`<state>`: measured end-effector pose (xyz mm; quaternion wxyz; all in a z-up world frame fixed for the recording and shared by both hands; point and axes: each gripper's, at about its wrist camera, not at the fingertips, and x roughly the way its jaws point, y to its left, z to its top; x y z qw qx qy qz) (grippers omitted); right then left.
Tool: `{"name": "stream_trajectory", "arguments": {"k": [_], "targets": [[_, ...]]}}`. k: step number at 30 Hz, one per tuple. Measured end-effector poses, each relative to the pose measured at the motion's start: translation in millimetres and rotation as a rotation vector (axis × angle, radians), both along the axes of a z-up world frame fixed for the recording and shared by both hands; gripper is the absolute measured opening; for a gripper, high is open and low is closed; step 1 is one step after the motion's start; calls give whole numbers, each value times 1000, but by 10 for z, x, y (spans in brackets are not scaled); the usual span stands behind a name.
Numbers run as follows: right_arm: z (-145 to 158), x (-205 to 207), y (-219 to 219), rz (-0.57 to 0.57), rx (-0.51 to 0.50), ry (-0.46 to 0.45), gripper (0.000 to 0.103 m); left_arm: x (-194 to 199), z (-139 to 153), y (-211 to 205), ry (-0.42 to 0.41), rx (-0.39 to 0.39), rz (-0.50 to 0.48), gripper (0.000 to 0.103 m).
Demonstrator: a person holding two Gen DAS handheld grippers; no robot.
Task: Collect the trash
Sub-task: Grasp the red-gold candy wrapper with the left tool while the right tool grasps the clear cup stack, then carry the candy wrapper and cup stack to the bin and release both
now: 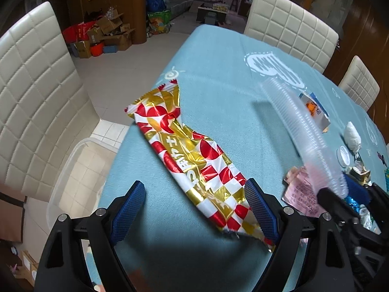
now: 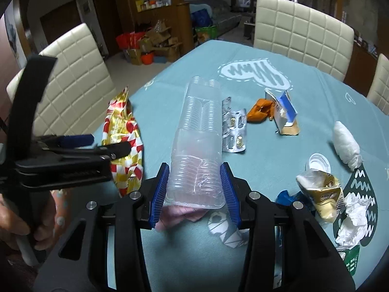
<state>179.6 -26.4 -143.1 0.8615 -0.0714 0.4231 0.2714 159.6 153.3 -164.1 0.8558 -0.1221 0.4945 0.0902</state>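
Partly blurred, clear cup stack (image 2: 194, 150) pinched in right gripper (image 2: 195, 189) jaws; left gripper (image 1: 194, 211) jaws spread over wrapper (image 1: 192, 160).

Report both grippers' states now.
Left gripper: open, wrapper between its jaws, not gripped.
Right gripper: shut on the plastic cup.

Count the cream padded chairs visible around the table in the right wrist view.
3: one chair at the left, one at the far end, one cut off at the right edge. Others may be hidden.
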Motion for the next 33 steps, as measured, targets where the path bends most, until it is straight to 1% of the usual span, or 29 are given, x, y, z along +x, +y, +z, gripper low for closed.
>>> {"name": "stream_trajectory", "arguments": {"k": [1, 2, 4, 5, 6, 7, 8, 9, 11, 12, 14, 18, 25, 33], "targets": [[-2, 11, -8, -6, 1, -1, 46, 13, -20, -8, 3, -5, -7, 82], [-7, 15, -12, -8, 2, 1, 46, 18, -32, -20, -1, -5, -13, 79], [-15, 25, -11, -8, 1, 1, 46, 17, -35, -58, -9, 27, -19, 72], [-15, 31, -8, -6, -1, -2, 46, 18, -32, -78, -14, 46, -26, 64], [-15, 29, 6, -2, -3, -3, 46, 24, -27, -91, -19, 53, -32, 53], [-14, 28, 11, 0, -4, -3, 46, 20, -16, -96, -26, 50, -37, 46], [-13, 14, 17, 2, -4, -2, 46, 20, -9, -94, -28, 45, -39, 30], [-11, 7, 31, 5, -5, -2, 46, 15, -4, -85, -33, 29, -44, 23], [-4, -10, 34, 9, -6, -5, 46, -8, 9, -69, -45, 4, -49, 15], [7, -23, 40, 12, -8, -10, 46, -28, 28, -76, -54, 10, -49, 12], [30, -44, 39, 18, -11, -19, 46, -55, 65, -99, -67, 26, -53, 9], [100, -123, 55, 32, -16, -36, 46, -137, 163, -122, -86, 33, -59, 8], [269, -341, 92, 69, -16, -77, 46, -400, 371, -103, -134, 48, -40, 8], [467, -668, 147, 121, -8, -128, 46, -724, 614, -143, -186, 106, -22, 8]]}}
